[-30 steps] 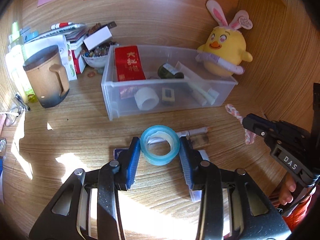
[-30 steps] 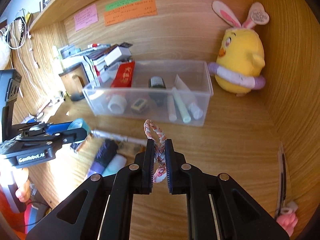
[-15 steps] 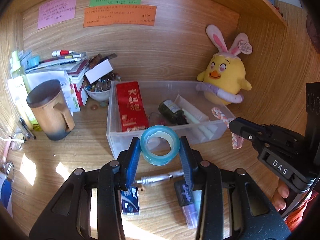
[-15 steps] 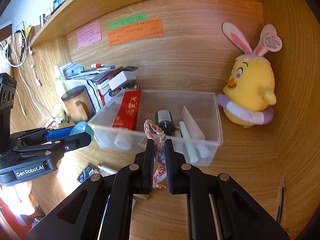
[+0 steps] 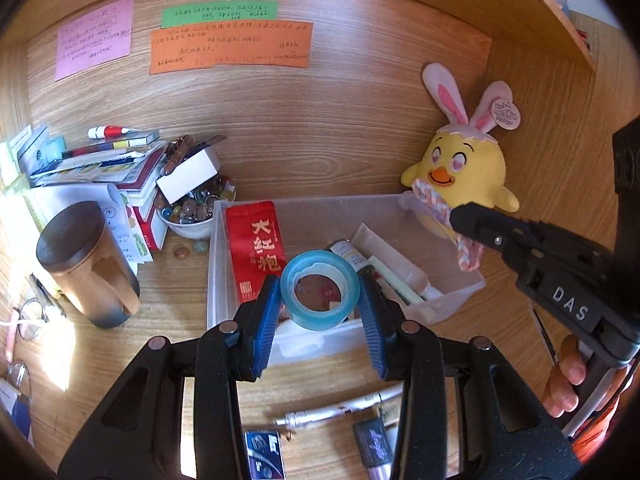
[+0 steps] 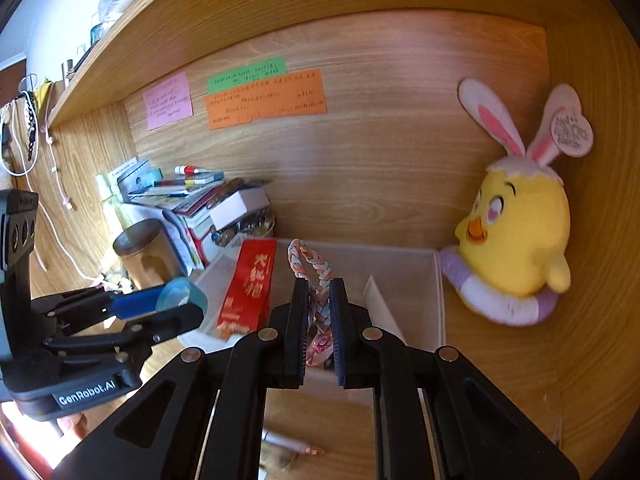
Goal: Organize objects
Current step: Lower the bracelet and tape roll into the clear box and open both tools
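red packet [image 5: 256, 252]: 大红袍 | right tongs [image 5: 460, 222]: DAS | left tongs [image 6: 188, 304]: GenRobot.AI

Glossy translucent tape roll [image 5: 319, 289], clear plastic bin [image 5: 460, 300], woodgrain desk [image 5: 172, 304], fuzzy plush chick [image 6: 516, 240], braided cloth cord [image 6: 316, 268].

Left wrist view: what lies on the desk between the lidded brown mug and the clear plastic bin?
In the left wrist view, bare wood lies between the lidded brown mug and the clear plastic bin; two loose marbles lie further back.
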The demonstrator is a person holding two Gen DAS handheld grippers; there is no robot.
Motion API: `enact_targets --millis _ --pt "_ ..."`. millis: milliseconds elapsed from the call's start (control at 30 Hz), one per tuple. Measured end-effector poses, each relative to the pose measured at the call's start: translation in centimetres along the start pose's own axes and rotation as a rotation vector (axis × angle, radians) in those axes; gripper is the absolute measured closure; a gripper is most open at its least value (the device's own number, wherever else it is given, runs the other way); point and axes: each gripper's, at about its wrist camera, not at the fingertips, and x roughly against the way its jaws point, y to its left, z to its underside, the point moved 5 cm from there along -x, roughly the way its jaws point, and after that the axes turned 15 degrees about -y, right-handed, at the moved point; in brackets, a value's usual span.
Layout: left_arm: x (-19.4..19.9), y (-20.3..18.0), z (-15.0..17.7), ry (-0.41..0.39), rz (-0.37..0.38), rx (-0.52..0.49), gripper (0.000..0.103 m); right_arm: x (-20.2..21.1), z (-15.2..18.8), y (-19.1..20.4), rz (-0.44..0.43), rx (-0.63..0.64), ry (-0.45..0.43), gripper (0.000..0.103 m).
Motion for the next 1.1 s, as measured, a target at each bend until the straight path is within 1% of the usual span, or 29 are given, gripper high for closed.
enact_targets --millis 133,233,467,567,667,900,1100 --pt "-1.3 0.0 -0.1 0.017 0.003 -0.007 0.064 -1.4 -0.7 -0.1 0.006 0.025 0.006 0.094" --pt "-2.3 -0.2 0.0 0.034 0.008 -0.015 0.064 -2.7 -0.4 -0.4 0.017 0.038 0.027 0.094" --pt "-4.5 -0.3 0.8 0.085 0.019 -0.016 0.064 -5.7 2.2 -2.0 0.018 -0.002 0.122 0.094" --pt "-5.4 -0.1 1.2 0.104 0.022 -0.011 0.064 -6.6 3.1 -2.8 0.034 -0.011 0.152 0.094" --pt "-6.1 0.0 1.6 0.122 0.024 -0.006 0.064 -7.2 4.0 -3.4 0.019 -0.037 0.187 0.094" --pt "-7.6 0.2 2.7 0.173 0.025 -0.004 0.064 -8.2 5.4 -2.9 0.008 -0.02 0.236 0.094" --pt "-8.0 0.3 3.2 0.184 0.024 -0.006 0.064 -8.9 6.3 -2.2 0.012 0.017 0.265 0.093"
